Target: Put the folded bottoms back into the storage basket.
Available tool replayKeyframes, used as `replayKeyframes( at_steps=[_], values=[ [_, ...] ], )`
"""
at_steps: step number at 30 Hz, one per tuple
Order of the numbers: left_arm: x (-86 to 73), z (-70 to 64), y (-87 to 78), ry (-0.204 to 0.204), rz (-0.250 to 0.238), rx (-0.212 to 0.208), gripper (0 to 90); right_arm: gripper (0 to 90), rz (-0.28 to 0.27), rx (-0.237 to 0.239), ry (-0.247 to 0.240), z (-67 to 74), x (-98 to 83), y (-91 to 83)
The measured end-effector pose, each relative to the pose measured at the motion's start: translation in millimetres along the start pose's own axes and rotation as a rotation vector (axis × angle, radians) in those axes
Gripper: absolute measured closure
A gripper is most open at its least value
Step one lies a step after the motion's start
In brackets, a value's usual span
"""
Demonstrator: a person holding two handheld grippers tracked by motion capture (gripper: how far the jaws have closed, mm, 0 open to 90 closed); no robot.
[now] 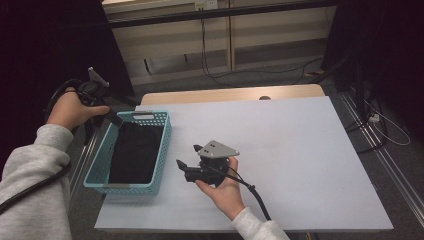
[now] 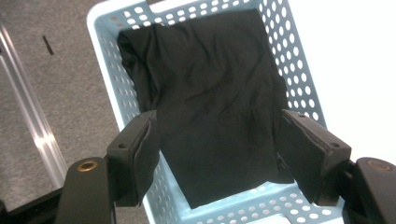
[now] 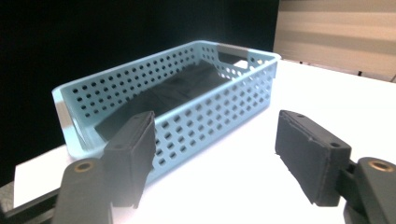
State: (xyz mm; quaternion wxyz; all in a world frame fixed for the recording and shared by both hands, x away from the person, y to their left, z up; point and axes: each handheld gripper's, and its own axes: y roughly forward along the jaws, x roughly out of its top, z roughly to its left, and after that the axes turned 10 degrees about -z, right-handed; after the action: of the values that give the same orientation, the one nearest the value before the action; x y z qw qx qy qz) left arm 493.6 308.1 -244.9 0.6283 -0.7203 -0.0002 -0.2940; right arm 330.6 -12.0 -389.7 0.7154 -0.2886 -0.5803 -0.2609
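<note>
A light blue perforated basket (image 1: 163, 150) stands at the left of the white tabletop (image 1: 290, 150), with a folded black cloth (image 1: 134, 152) lying flat inside it. My left gripper (image 1: 116, 120) hovers over the basket's far left corner and points down into it. In the left gripper view its jaws (image 2: 218, 116) stand open above the cloth (image 2: 210, 79) with nothing between them. My right gripper (image 1: 188, 155) is held just right of the basket and points at its side wall (image 3: 196, 121). Its jaws (image 3: 215, 123) are open and empty, and the cloth (image 3: 177, 88) is visible over the rim.
The basket sits close to the table's left edge, beyond which lie grey floor and a metal rail (image 2: 32, 126). A wooden strip (image 1: 230, 93) borders the table's far side, with cables (image 1: 210, 70) on the floor behind. White surface stretches to the right of the right hand.
</note>
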Motion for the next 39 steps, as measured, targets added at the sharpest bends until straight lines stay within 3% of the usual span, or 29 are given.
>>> replayKeyframes(
  at_steps=[3,8,19,28,39],
  values=[
    [-6.4,0.4,5.7,-0.007,0.0,-0.01,29.8,27.1,0.008,-0.006,0.019,-7.9,-5.1,-9.0],
    [-13.1,-2.1,11.7,-0.007,-0.003,-0.031,28.8,25.2,0.025,-0.034,0.003,-20.9,-9.7,-22.3],
    [-14.5,-22.3,14.9,0.004,-0.021,-0.059,25.2,21.2,0.036,-0.051,0.031,-45.1,-16.5,-47.4],
    [-11.2,-36.4,21.3,0.011,-0.02,-0.074,23.3,20.6,0.036,-0.071,0.041,-57.8,-18.9,-63.9],
    [-10.8,-47.5,22.5,0.027,-0.033,-0.094,21.7,20.3,0.048,-0.063,0.036,-63.3,-20.8,-68.4]
  ],
)
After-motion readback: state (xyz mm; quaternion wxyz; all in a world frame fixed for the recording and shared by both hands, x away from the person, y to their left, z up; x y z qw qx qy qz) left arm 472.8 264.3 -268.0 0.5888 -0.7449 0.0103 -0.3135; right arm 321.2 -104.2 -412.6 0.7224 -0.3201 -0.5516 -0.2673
